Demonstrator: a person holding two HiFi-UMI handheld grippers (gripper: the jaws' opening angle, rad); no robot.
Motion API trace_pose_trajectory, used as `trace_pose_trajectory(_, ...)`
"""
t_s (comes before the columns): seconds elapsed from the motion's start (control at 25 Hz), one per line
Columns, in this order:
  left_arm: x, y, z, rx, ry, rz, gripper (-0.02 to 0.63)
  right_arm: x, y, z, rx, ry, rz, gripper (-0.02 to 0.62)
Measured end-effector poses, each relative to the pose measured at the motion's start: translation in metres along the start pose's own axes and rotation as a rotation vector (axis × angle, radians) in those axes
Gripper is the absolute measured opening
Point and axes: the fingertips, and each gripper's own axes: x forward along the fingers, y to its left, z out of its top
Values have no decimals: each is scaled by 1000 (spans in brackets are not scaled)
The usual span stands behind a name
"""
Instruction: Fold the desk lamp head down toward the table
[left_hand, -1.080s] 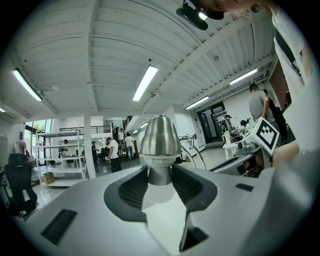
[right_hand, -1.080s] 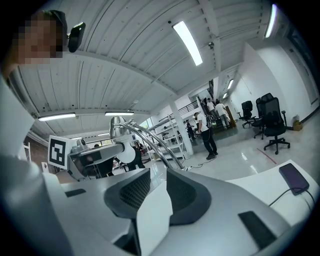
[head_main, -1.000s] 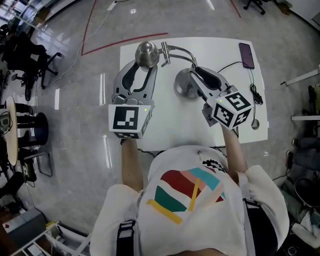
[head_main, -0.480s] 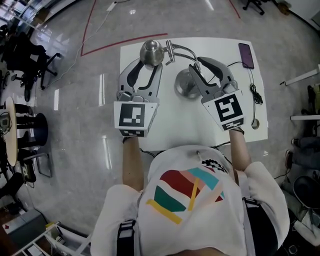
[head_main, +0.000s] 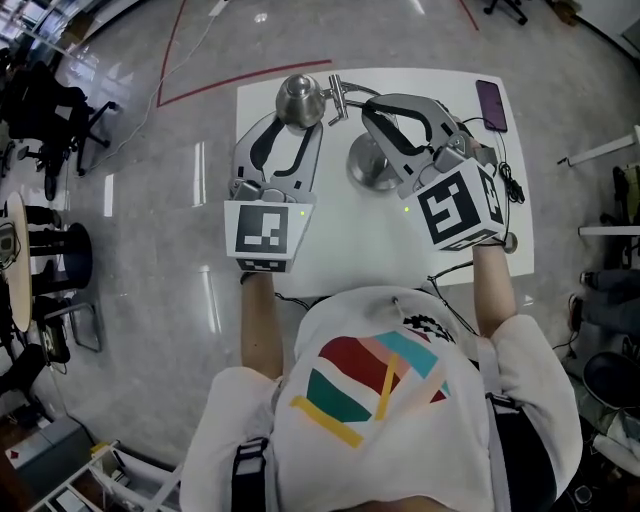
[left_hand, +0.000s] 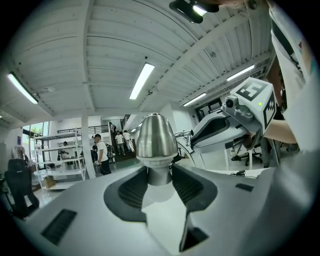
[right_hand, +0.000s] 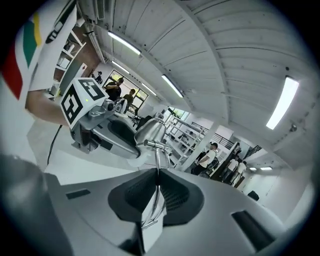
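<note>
Grips the lamp head (left_hand: 156, 136) by its narrow neck with the left gripper (left_hand: 160, 175), closed snugly on both sides. Holds that head up and to the left of the lamp base (head_main: 368, 165), beside the far edge of the surface (head_main: 340, 235), and not yet folded down.

Has swung the right gripper (right_hand: 156, 192) off its place over the lamp base within the last second and carried it just beyond, onto the lamp arm (right_hand: 157, 160). Pinches those thin chrome rods now, closed on them a little short of the hinge, though hard to place exactly through the wide lens.

Gives a two-point hold at last: bracing on the arm, turning at the head. Leaves the fold itself still to do, most likely by tipping the left gripper downward toward the surface while steadying with the right. Risks dragging or rocking the lamp base if braced too loosely.
</note>
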Motion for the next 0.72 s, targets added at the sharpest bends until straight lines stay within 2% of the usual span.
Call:
trace_pose_trajectory(0.12,1,-2,-3,-4,11,-3,186,1,1,0,-52,32,20,35)
trace_pose_trajectory(0.36,3,-5,-27,-81,29,-5,186,7,14,-6,-158,78,81,35)
trace_pose_trajectory(0.44,2,-3,-48,-161,58,-9,186,16,25,-8,-201,101,109,35)
trace_pose_trajectory(0.6,-2,3,-95,-391,93,3,186,39,55,-8,-303,148,177,35)
trace_pose_trajectory(0.72,-2,5,-104,-449,91,9,186,45,61,-9,-335,180,198,35)
